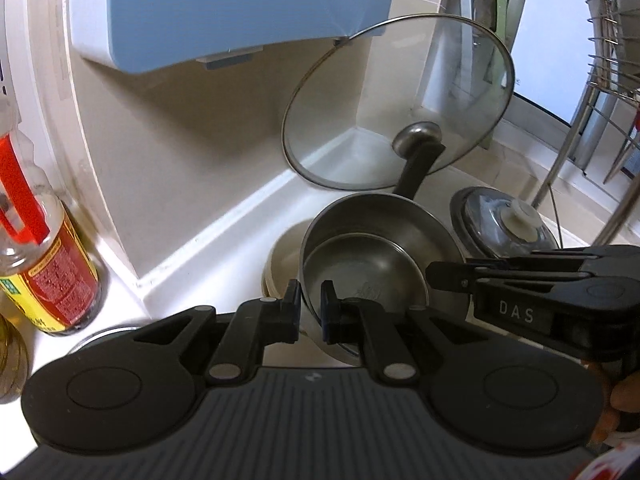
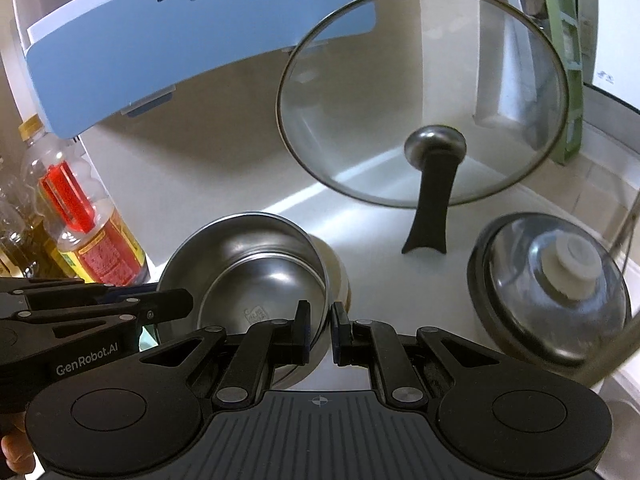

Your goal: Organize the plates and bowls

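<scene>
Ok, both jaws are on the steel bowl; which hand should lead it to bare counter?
Right, probably. The right gripper clamps the steel bowl beside bare counter; the left gripper sits by the beige bowl.

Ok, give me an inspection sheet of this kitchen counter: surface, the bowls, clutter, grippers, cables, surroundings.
Surface: white counter, bare patches in view.
Job's things: steel bowls, nested, tilted, over a cream bowl.
Clutter: large glass lid standing against the wall; small glass lid lying flat; oil bottle.
Grippers: left gripper shut on the steel bowls' rim; right gripper shut on the opposite rim.
Cables: one thin dark line by the rack, unclear.
Surroundings: blue appliance on the wall, wire dish rack, tiled corner.
</scene>
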Demonstrator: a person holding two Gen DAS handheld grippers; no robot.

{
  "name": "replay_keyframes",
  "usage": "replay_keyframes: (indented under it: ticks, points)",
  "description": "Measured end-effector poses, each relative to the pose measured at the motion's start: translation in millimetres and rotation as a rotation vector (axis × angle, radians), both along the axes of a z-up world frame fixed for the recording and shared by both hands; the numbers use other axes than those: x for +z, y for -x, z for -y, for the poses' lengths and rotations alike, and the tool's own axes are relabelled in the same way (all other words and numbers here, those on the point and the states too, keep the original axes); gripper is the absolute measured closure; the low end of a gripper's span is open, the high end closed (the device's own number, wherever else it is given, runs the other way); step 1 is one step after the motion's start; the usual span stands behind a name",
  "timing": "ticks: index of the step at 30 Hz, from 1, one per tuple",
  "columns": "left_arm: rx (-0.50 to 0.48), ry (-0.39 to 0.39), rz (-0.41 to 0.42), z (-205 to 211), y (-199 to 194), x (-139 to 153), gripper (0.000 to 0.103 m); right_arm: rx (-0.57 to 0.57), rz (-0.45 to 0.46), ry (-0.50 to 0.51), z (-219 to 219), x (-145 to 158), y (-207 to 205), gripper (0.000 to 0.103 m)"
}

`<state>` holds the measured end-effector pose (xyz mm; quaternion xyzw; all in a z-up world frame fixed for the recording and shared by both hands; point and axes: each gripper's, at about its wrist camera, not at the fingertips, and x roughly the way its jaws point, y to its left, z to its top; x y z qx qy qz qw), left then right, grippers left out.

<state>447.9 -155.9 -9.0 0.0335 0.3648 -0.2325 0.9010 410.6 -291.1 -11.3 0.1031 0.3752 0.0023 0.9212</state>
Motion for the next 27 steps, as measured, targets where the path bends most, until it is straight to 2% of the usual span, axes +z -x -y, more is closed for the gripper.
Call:
replay_keyframes:
  ticks: [13, 27]
  points:
    - [0.027, -0.018, 0.046, 9.4, -22.0, -2.5, 0.095, 0.029, 0.018, 0.005, 7.9, -7.7, -28.9, 0.093]
    - [0.035, -0.026, 0.007, 15.2, -35.0, -14.7, 0.094, 0.021, -0.020, 0.005, 11.8, -21.5, -45.6, 0.093]
